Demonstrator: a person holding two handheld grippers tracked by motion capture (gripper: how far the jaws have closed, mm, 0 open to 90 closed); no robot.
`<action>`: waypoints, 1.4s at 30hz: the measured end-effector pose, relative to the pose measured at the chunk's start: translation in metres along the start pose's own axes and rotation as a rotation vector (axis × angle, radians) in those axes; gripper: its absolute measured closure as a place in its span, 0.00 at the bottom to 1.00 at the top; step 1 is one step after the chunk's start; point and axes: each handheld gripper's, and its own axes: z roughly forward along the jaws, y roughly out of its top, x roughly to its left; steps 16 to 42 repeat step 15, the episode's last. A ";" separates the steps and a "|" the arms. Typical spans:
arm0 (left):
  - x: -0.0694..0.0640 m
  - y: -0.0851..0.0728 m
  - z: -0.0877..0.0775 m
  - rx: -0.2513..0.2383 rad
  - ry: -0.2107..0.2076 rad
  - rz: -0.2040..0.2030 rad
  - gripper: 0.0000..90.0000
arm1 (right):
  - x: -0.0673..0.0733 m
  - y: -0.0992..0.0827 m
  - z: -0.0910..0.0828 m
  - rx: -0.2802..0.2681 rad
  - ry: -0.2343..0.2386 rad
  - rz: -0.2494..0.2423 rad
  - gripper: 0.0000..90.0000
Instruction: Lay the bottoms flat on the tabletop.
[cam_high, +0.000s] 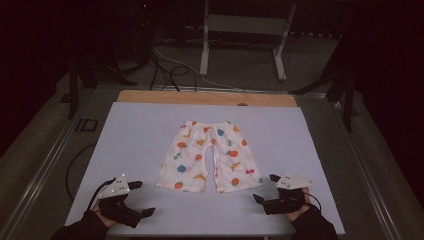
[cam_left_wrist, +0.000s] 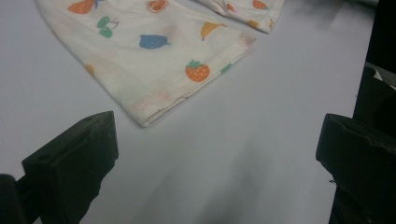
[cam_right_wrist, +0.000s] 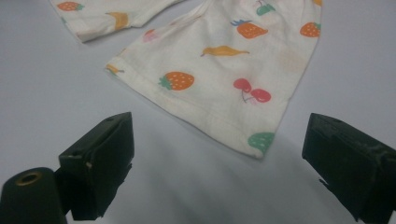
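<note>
A small pair of white trousers (cam_high: 209, 156) printed with coloured fruit lies flat in the middle of the pale mat (cam_high: 135, 135), waistband at the far side, both legs pointing toward me. My left gripper (cam_high: 142, 198) rests open on the mat just short of the left leg's hem (cam_left_wrist: 163, 56), nothing between its jaws. My right gripper (cam_high: 265, 188) stands open too, close to the right leg's hem (cam_right_wrist: 224, 70), touching no cloth. In each gripper view the hem lies a little ahead of the spread jaws.
The mat covers a wooden table whose bare edge (cam_high: 207, 98) shows at the back. Beyond it, cables (cam_high: 167, 67) trail over the floor by a white metal frame (cam_high: 245, 30). Dark stand legs (cam_high: 75, 85) flank the table. Metal rails (cam_high: 45, 160) run along both sides.
</note>
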 end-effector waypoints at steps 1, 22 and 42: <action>0.000 0.000 0.000 0.000 0.000 0.000 0.00 | 0.000 0.000 0.000 -0.001 0.007 -0.003 0.10; 0.000 0.000 -0.002 -0.012 0.013 -0.002 0.00 | 0.000 -0.001 0.001 0.013 0.022 0.007 0.10; 0.000 0.000 -0.002 -0.012 0.013 -0.002 0.00 | 0.000 -0.001 0.001 0.013 0.022 0.007 0.10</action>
